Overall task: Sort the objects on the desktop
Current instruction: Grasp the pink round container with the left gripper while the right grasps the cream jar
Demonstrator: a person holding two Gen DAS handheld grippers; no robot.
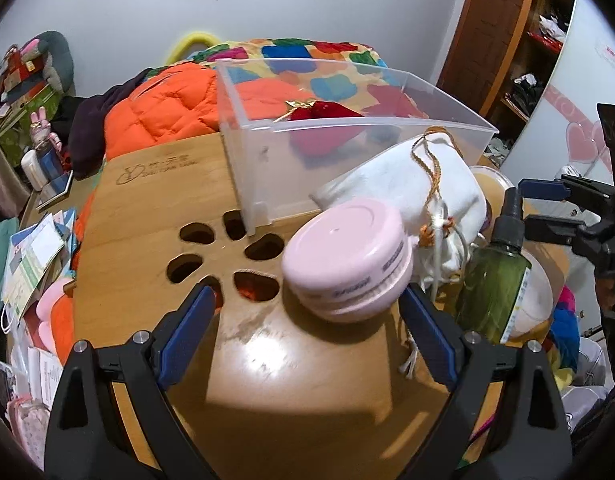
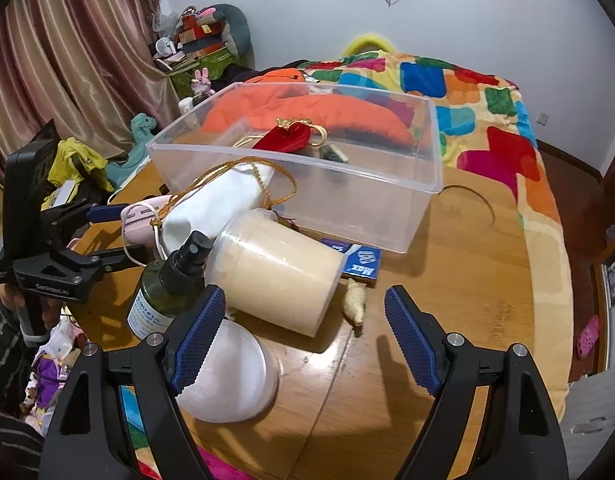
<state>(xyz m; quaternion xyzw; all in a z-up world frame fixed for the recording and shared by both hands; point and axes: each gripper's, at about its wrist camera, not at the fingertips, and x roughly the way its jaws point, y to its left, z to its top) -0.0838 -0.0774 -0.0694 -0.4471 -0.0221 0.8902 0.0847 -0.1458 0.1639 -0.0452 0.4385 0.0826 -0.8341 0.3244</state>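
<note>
1. Pink is the target: the pink round case sits on the wooden table, just in front of the clear plastic bin and right against the white drawstring pouch.
2. Left gripper is spread wide and holding nothing; its right pad is at the case's edge, its left pad well clear, so the case is off-centre between them.
3. My call: slide that gripper right and a touch forward so both pads flank the case's side wall, not the lid's rim, before squeezing.
4. Watch the pouch's gold cord and white string beside the case. Snag either and the pouch comes along.
5. Green spray bottle stands just right of the case; a careless sweep could tip it.
6. Right gripper hangs open and empty too, over the toppled beige tub and a white lid.
7. Bin already holds a red pouch, so the lift must clear the near wall.
</note>
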